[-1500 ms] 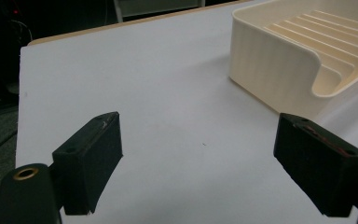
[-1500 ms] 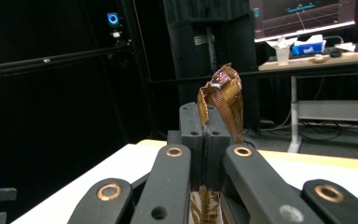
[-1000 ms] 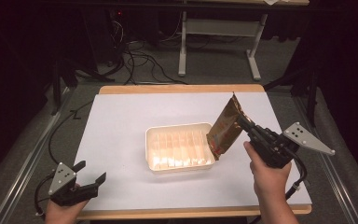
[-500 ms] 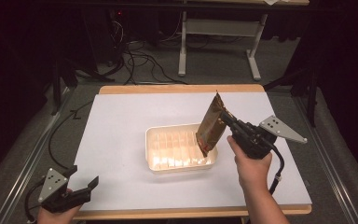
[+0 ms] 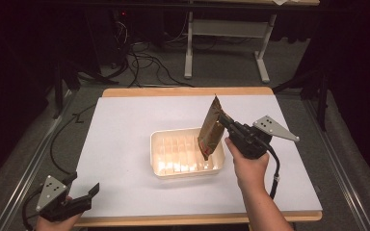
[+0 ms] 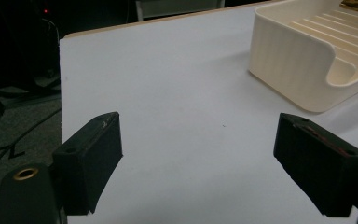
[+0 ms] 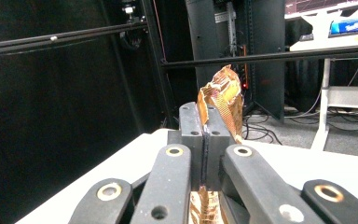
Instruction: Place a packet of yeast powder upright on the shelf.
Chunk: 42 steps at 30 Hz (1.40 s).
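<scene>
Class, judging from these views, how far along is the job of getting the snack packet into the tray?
Done: the right gripper has the brown foil packet pinched and lifted. In hand: the packet hangs upright over the cream tray's right end. Left: lowering and releasing it; the left gripper waits open at the table's near edge.

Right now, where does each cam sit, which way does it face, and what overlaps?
High view: above the person's side, looking forward and down on the table; both forearms, left gripper, right gripper holding a snack bag.
Left gripper view: low over the table, facing the tray; its wide-apart jaws show.
Right gripper view: faces the dark room beyond the table; its jaws clamp the bag.
Shared: the tray in high and left; the bag in high and right.
</scene>
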### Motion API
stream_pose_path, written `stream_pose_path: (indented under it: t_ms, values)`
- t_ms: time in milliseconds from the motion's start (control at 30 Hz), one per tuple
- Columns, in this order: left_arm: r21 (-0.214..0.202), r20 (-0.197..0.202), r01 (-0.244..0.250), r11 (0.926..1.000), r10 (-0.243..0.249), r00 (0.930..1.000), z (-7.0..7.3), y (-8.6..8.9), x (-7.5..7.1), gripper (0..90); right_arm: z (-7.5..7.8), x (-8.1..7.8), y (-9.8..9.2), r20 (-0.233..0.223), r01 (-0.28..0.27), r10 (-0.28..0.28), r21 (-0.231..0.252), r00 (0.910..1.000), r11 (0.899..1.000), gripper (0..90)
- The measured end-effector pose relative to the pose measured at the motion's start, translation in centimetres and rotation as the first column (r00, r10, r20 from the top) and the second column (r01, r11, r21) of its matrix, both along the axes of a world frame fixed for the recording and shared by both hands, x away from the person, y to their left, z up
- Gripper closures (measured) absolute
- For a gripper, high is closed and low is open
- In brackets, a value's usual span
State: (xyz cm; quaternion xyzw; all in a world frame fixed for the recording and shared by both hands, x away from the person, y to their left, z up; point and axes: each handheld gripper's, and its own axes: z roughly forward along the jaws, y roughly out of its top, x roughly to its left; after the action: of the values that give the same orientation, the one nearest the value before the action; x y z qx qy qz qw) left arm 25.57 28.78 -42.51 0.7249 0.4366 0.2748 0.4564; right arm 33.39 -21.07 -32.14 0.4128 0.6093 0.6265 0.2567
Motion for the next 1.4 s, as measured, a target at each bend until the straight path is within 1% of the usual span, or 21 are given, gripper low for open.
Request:
stream_pose_path:
  t_ms: [300, 533, 700, 1067, 1400]
  values:
    - [-0.004, 0.001, 0.001, 1.0, -0.001, 1.0, 0.0, 0.1, 0.0, 15.8, -0.6, 0.7, 1.1, -0.013, 0.013, -0.013, -0.03, 0.9998, 0.999, 90.0]
    - [-0.005, -0.001, 0.004, 1.0, -0.004, 1.0, 0.0, 0.0, 0.0, 15.8, -1.0, 1.1, 1.5, -0.016, 0.03, -0.031, -0.046, 0.9994, 0.998, 90.0]
    - [-0.007, -0.001, 0.004, 1.0, -0.004, 1.0, -0.1, 0.0, 0.0, 15.8, -1.2, 1.4, 1.7, -0.02, 0.033, -0.034, -0.053, 0.9992, 0.998, 90.0]
    - [-0.009, -0.002, 0.005, 0.9999, -0.005, 1.0, 0.0, 0.0, 0.0, 15.8, -1.8, 1.8, 2.5, -0.029, 0.028, -0.03, -0.065, 0.9991, 0.997, 90.0]
    - [-0.007, -0.002, 0.008, 0.9999, -0.008, 1.0, 0.0, -0.1, 0.1, 15.8, -1.9, 1.8, 3.2, -0.029, 0.021, -0.023, -0.076, 0.9993, 0.997, 90.0]
